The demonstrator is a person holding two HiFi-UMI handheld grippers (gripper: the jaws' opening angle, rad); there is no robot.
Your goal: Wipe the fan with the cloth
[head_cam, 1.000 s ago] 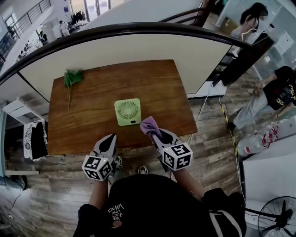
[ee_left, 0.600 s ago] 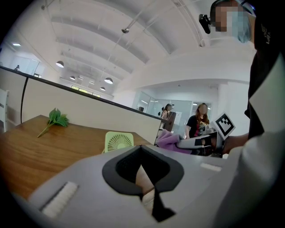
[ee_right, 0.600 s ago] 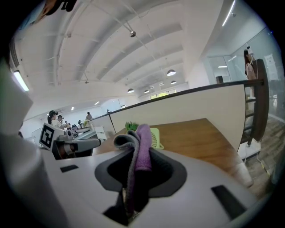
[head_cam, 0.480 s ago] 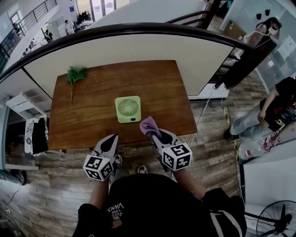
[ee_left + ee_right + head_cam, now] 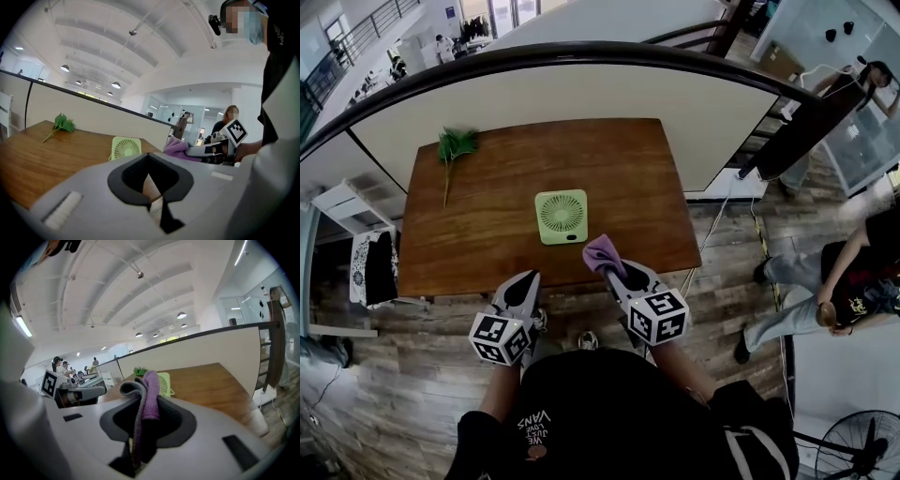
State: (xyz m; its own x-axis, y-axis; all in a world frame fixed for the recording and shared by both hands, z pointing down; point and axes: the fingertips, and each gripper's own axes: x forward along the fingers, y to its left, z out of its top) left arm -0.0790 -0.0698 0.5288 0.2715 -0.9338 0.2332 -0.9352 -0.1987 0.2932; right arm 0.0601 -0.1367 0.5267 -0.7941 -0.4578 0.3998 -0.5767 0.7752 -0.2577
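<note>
Both arms are low and forward, with the claws side by side over the near edge of the bench (image 5: 478, 239), each nosed slightly down. The left claw (image 5: 529, 278) is clenched tight with nothing in it, its dark pads meeting in a thin line inside the smooth grey shell. The right claw (image 5: 609, 265) is grasping the cloth (image 5: 602, 251), a soft, fuzzy purple fabric with a grey side, folded and bunched. It sticks out past the tips and is not touching the fan (image 5: 562, 217). The fan sits near mid-bench, just ahead of the cloth. It is small and pale green, with a rounded-square plastic housing and a round slatted grille turned my way. The bench is rectangular brown wood with visible grain. A leafy green sprig (image 5: 453, 148) lies at the far left corner, well apart from the fan.
</note>
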